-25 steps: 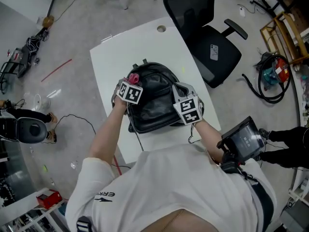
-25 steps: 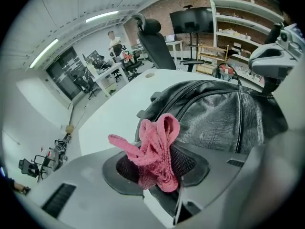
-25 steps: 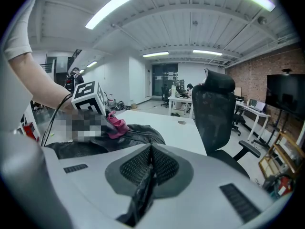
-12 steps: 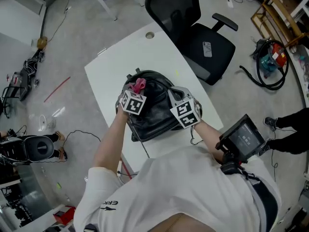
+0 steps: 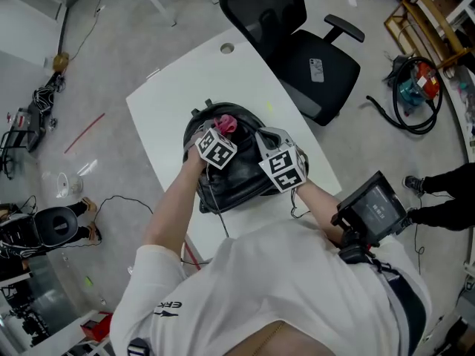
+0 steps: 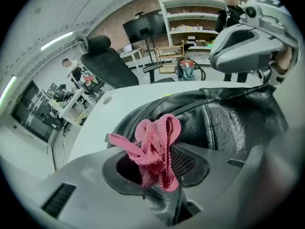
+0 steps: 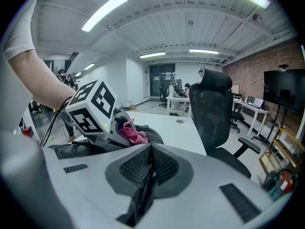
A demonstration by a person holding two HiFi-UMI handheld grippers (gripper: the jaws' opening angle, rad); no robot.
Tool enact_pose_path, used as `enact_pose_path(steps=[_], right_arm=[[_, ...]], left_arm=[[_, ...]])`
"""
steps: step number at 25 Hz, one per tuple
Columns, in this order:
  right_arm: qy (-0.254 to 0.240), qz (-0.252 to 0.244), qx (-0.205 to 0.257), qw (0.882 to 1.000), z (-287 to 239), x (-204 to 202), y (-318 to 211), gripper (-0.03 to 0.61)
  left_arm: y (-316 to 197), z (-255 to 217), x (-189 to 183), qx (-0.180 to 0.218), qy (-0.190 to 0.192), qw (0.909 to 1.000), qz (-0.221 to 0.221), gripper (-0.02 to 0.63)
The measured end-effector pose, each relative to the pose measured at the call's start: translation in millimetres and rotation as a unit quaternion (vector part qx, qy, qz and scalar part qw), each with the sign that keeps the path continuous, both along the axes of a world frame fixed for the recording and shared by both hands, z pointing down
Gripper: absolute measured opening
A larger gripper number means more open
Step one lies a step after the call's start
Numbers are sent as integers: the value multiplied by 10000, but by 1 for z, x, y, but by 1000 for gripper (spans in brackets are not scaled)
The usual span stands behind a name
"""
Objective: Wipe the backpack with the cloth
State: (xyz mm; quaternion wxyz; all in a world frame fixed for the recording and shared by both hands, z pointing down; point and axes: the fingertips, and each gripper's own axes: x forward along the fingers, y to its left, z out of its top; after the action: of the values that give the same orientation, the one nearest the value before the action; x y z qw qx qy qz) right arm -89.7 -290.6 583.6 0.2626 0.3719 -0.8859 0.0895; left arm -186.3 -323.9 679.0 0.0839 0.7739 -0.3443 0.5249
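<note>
1. Head view, table (image 5: pixel 174 87): white, set aslant in the picture. It carries the backpack on the half toward 5 o'clock, and a round grommet hole (image 5: pixel 226 48) sits near its 12 o'clock end.
2. Backpack (image 5: pixel 239 176): black with a glossy skin, lying flat on the table near the middle of the picture, zip end toward 12 o'clock.
3. Cloth (image 5: pixel 225 122): pink and crumpled, at the backpack's 12 o'clock end, touching the black surface.
4. Left gripper (image 5: pixel 222 130): at the backpack's 11 o'clock corner. In the left gripper view its jaws are clenched on the cloth, whose loops bunch up above the pads, with the backpack just beyond them.
5. Right gripper (image 5: pixel 262 136): at the backpack's 2 o'clock edge, near the left gripper but apart from it. In the right gripper view the jaws are pressed together, with a thin dark fold pinched between the pads. In the left gripper view the backpack's skin rises to meet this gripper.
6. Marker cubes: one on each gripper, both turned up toward the head camera.
7. Office chair (image 5: pixel 300 43): black, at 1 o'clock from the backpack, just off the table's edge.
8. Person: white shirt, with both bare forearms reaching to 12 o'clock.
9. Screen unit (image 5: pixel 373 212): dark, at 4 o'clock from the backpack, beside the right arm.
</note>
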Motion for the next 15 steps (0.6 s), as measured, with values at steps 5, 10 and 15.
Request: enact_pose_path(steps=[5,10,15], right_arm=[[92,-80,5,9999,1,-6,0,3],[113,-69,-7,9999,1,-4,0,3],[153,-89,7,9998,3,-3,-2,3]], left_arm=[[14,8,-40,-248,-426,9988,-20,146],[29,4,-70,-405,-454,9978,-244,146],[42,2,-86,-489,-483,9971,-313,146]])
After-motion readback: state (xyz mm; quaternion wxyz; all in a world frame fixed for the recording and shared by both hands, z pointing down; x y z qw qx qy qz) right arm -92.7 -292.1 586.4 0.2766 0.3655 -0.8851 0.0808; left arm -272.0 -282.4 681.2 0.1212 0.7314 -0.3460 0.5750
